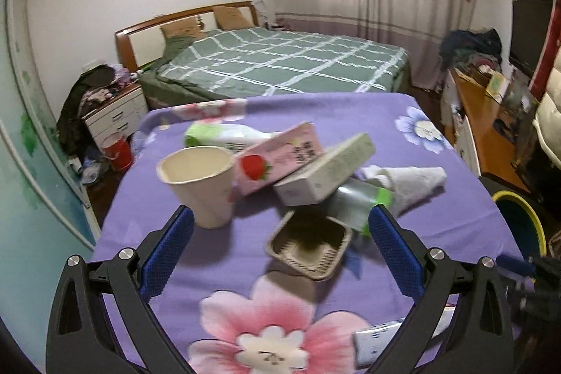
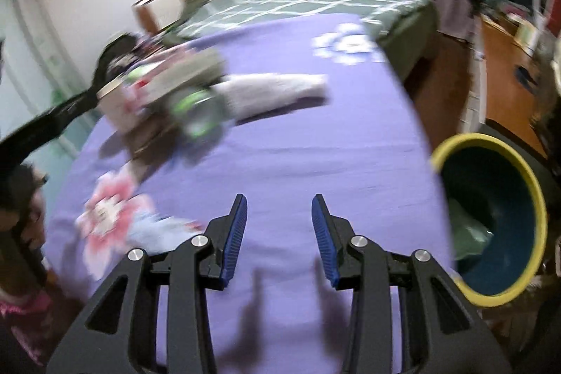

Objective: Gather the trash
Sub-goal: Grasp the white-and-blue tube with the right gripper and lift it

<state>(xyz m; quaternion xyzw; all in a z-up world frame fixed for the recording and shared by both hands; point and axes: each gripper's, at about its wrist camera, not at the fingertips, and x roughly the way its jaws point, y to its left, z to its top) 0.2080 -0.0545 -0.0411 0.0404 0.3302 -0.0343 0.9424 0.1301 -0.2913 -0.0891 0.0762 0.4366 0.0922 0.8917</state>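
A heap of trash lies on the purple flowered cloth (image 1: 350, 114): a paper cup (image 1: 200, 184), a pink strawberry carton (image 1: 277, 160), a white box (image 1: 322, 174), a green-and-white bottle (image 1: 224, 135), a clear bottle with a green cap (image 1: 357, 198), a white rag (image 1: 410, 181) and a brown plastic tray (image 1: 308, 244). My left gripper (image 1: 282, 216) stands wide open just short of the tray and holds nothing. My right gripper (image 2: 279, 198) hovers over bare cloth with its jaws apart and empty. The heap (image 2: 182, 93) is blurred at the far left in the right wrist view.
A yellow-rimmed dark bin (image 2: 487, 140) stands off the right edge of the cloth, with something green inside; its rim (image 1: 508, 195) also shows in the left wrist view. A white packet (image 1: 378, 346) lies near my left gripper. A bed (image 1: 280, 62) lies beyond, and a wooden desk (image 1: 487, 125) stands at the right.
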